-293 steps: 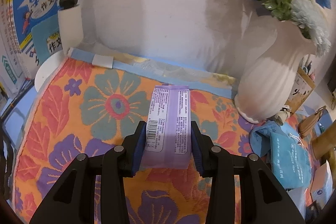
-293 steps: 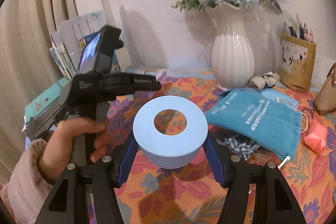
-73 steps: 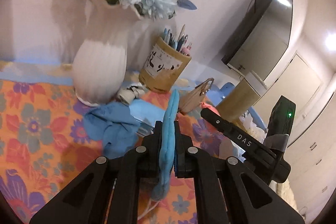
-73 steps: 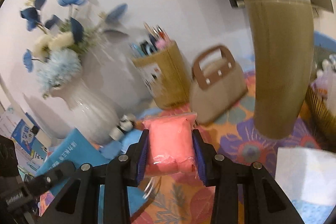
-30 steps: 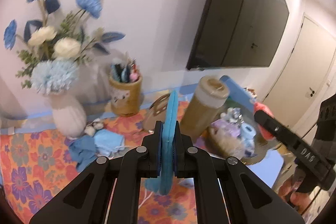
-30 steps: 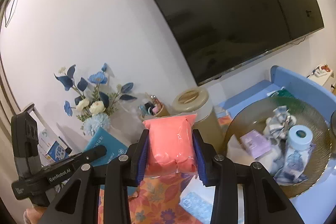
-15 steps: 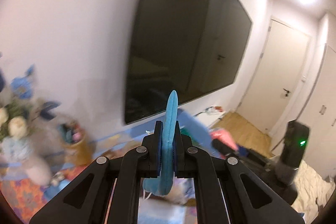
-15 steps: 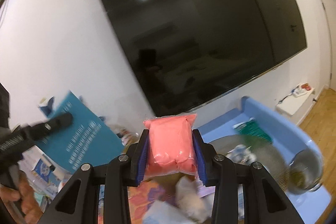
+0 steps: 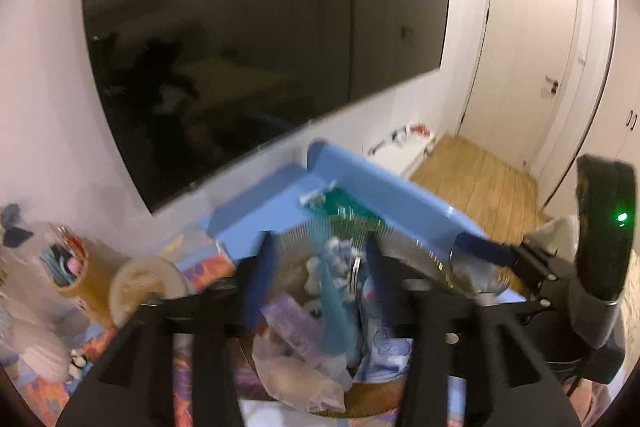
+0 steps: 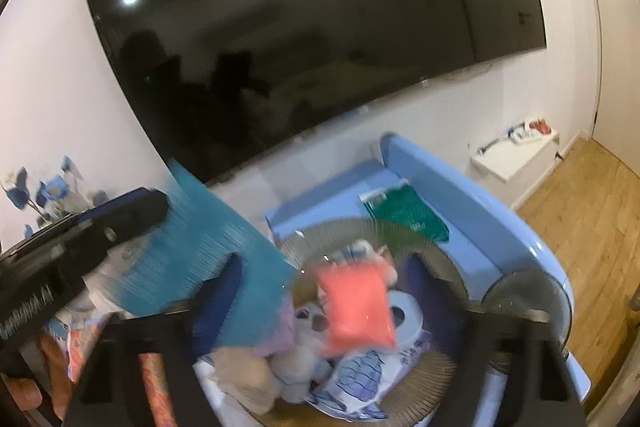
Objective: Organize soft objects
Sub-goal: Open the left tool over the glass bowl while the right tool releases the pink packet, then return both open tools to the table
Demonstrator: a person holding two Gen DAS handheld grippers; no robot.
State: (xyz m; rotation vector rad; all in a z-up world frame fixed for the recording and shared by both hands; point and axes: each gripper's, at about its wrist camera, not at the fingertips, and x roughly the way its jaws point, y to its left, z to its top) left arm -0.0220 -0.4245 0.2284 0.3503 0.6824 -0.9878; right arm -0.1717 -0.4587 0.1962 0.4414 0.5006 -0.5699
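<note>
Both grippers hover over a ribbed round basket full of soft things. My left gripper is open, jaws wide apart. The teal pouch hangs free between them, edge on, over the basket; it also shows in the right wrist view. My right gripper is open too. The pink packet is loose between its jaws, above a blue roll. A purple tissue pack lies in the basket.
The basket sits on a light blue tray with a green packet behind it. A big black TV hangs on the wall. A tan canister, pen holder and vase stand left. Wooden floor lies right.
Both grippers have tipped down over the basket and opened. The teal pouch and the pink packet have come free of the jaws and are blurred between them.
</note>
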